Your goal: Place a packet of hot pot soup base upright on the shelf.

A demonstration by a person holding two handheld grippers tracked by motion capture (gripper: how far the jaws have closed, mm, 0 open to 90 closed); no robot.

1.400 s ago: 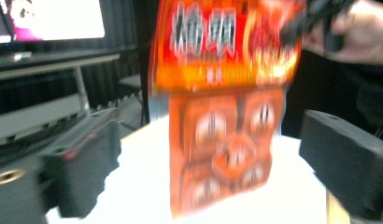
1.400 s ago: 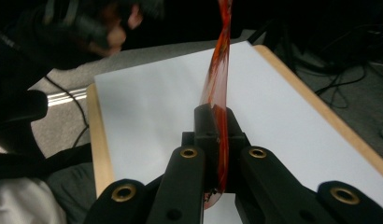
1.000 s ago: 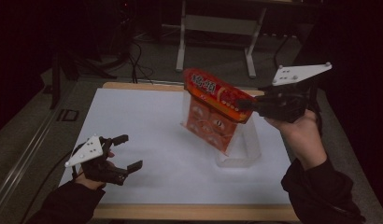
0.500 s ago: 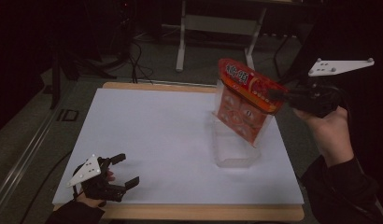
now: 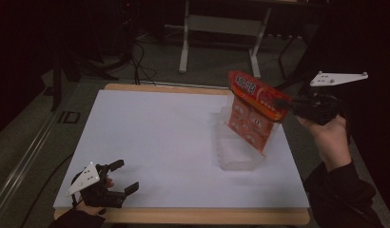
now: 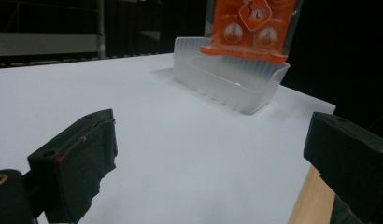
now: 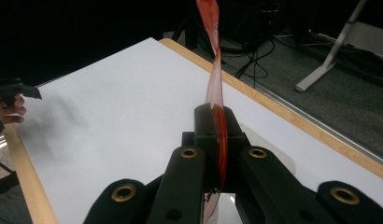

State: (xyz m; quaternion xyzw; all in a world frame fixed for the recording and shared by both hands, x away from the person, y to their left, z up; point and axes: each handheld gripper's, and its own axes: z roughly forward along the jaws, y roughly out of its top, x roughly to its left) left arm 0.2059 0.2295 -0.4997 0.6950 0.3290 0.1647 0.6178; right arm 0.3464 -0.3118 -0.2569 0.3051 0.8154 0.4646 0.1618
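The orange snack packet [image 5: 255,107] hangs above the right side of the tabletop [image 5: 174,133], held up off the white surface. Its long axis slants: the top edge, with a red printed band, points up and toward the far left, while the lower end drops toward the near right, down into a clear plastic tray [image 5: 238,152] standing on the tabletop. From the left claw's view the bottom edge of the packet [image 6: 252,30] sits at or just inside the tray's [image 6: 231,77] ribbed rim; whether it touches, I cannot tell. The packet is glossy, orange with round printed pictures in rows, and a crimped seam along the bottom.

The right claw [image 5: 284,103] is clamped tight on the packet's upper edge, off the right side of the tabletop; in its own view the thin film [image 7: 216,93] rises edge-on from between the closed jaws.

The left claw [image 5: 121,176] rests at the near left corner, jaws spread wide, holding nothing, well apart from the tray.
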